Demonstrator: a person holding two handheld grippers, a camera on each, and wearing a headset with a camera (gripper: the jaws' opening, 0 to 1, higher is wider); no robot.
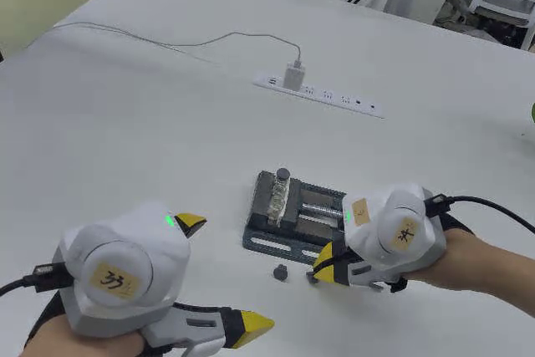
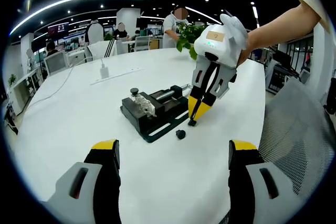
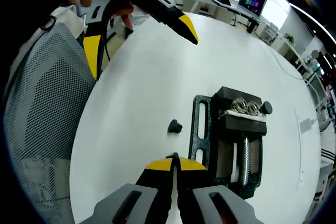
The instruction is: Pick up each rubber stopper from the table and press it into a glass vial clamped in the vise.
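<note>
Our left tongs (image 1: 221,272) hover at the left over the white worktop (image 1: 125,106), their yellow-tipped jaws spread wide and holding nothing. Right of them the small dark rubber stopper (image 1: 280,272) lies loose on the worktop, just in front of the black metal vise (image 1: 288,227). The vise grips a short row of clear glass vials (image 1: 277,200), and the far vial (image 1: 283,174) already carries a dark stopper. Furthest right, our right tongs (image 1: 316,273) point down with their jaws pressed together and their tips just beside the loose stopper. We make out nothing gripped between them.

As we judge it, the first risk lies in those closed jaws. If they come in without opening, they will shove the stopper instead of taking it. It is small and rounded, so it may roll against the vise base or away across the worktop. An off-centre pinch could also squirt it out sideways.

We cannot tell which end of the stopper faces up. Gripped the wrong way round, it would meet the vial mouth with its wide end and refuse to seat.

The pressing carries its own danger. The vials stand close together, so a tilted or heavy push could chip a rim, knock a neighbour or lever a vial loose in the vise.
</note>
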